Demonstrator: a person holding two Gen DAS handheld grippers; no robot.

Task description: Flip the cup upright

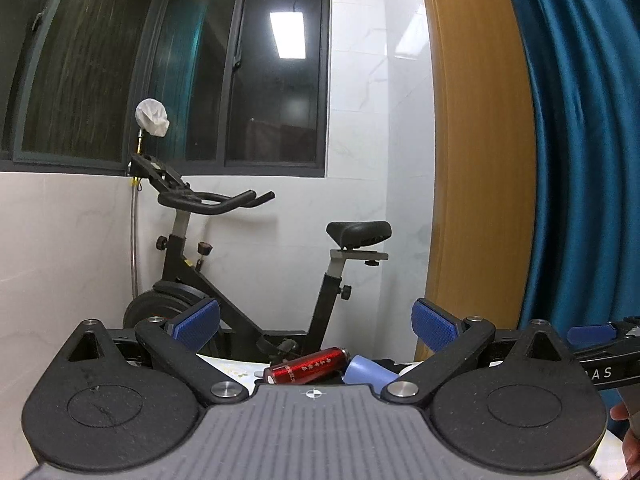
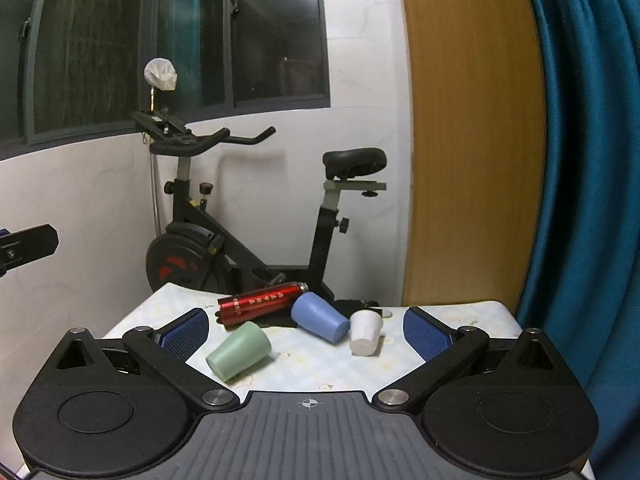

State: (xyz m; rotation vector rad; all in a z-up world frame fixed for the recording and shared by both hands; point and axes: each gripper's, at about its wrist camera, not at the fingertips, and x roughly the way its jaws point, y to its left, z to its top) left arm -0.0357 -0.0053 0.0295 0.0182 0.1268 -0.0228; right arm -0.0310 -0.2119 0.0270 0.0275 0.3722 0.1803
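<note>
In the right wrist view three cups lie on their sides on a small table (image 2: 320, 368): a green cup (image 2: 239, 350), a blue cup (image 2: 319, 317) and a small white cup (image 2: 365, 332). A red flask (image 2: 262, 303) lies behind them. My right gripper (image 2: 306, 330) is open and empty, above the table's near edge, with the cups between and beyond its fingers. My left gripper (image 1: 316, 322) is open and empty, held higher; below it only the red flask (image 1: 308, 369) and the blue cup (image 1: 368, 372) show. The right gripper's finger (image 1: 592, 334) shows at the left view's right edge.
A black exercise bike (image 2: 256, 216) stands behind the table against a white wall. A wooden panel (image 2: 472, 132) and a teal curtain (image 2: 584, 160) are on the right. A dark cloth (image 2: 280, 321) lies under the flask and blue cup. The left gripper's tip (image 2: 28, 245) shows at left.
</note>
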